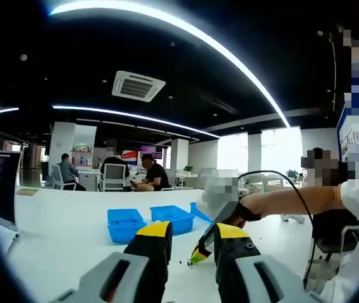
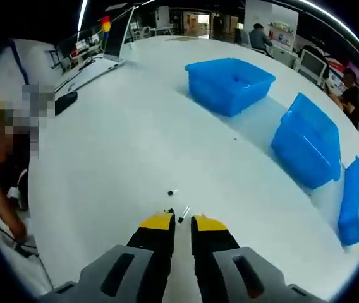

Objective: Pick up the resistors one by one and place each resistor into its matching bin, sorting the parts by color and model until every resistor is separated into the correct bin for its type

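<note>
A wide white bench (image 2: 122,158) in an open office carries three blue bins and a few tiny resistors.

In the right gripper view, the right gripper (image 2: 182,221) points down at the bench, its yellow-tipped black fingers (image 2: 157,222) close together with a narrow gap between them, holding nothing. A small resistor (image 2: 183,214) lies on the bench right at the fingertips, in the gap, not clamped. A second resistor (image 2: 172,192) lies just beyond it, and a third speck (image 2: 234,139) sits farther off toward the bins. The first bin (image 2: 230,84) stands well ahead, open side up. A second bin (image 2: 309,148) is to its right, and a third bin (image 2: 354,202) sits at the right edge. A laptop (image 2: 103,60) lies on the far left of the bench.

In the left gripper view, the left gripper (image 1: 192,237) is held level above the bench, its fingers (image 1: 154,237) apart and empty. The right gripper (image 1: 205,246) comes in from the right, tip down on the bench, held by a person's gloved hand (image 1: 243,211). Tiny dark specks (image 1: 182,262) lie beside its tip. Two of the bins (image 1: 126,224) sit side by side beyond the fingers. People sit at desks (image 1: 113,173) in the background.
</note>
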Demonstrator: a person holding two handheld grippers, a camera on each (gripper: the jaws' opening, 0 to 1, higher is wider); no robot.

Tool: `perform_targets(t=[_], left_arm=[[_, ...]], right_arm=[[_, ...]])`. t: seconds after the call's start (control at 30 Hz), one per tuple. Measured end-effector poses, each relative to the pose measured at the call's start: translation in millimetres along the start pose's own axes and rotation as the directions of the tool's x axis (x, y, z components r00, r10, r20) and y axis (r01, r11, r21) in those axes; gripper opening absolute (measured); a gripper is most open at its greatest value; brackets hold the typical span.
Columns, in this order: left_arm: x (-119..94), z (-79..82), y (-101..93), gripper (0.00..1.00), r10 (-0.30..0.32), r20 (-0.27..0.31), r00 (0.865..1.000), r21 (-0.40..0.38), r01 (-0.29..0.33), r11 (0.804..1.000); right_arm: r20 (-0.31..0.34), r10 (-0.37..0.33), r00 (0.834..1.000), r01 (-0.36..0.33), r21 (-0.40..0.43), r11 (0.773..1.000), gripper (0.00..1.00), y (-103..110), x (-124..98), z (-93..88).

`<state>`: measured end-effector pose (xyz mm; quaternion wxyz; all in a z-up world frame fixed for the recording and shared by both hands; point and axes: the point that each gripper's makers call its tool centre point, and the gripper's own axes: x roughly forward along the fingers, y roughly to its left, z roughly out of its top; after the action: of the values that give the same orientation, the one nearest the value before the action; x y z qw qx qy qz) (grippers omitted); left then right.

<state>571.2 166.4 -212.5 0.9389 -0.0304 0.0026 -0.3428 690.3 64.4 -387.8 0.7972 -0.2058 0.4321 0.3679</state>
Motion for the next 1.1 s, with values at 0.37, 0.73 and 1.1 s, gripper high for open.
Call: perform_targets(t=[0.37,0.73,1.1], left_arm=[[0.1,1.0,-1.9,0.28,-0.001,0.0,1.0,0.006,0.001,1.0],[-0.6,0.7,0.2,0.28,0.002,0.001,1.0,0.002,-0.002,1.0],[3.4,-2.8,-2.5,0.28,-0.001,-0.01,1.0,0.003,0.001,1.0]], right_arm=[[0.032,-0.027,0.999,0.029,-0.053,0.998,0.04,4.5,-1.1,-3.1],[0.326,0.048,0.944,-0.063,0.036,0.997,0.04,-4.5,-77.4,23.5],[0.706,0.02,0.708,-0.082,0.053,0.995,0.04,-25.1,-193.6,2.3]])
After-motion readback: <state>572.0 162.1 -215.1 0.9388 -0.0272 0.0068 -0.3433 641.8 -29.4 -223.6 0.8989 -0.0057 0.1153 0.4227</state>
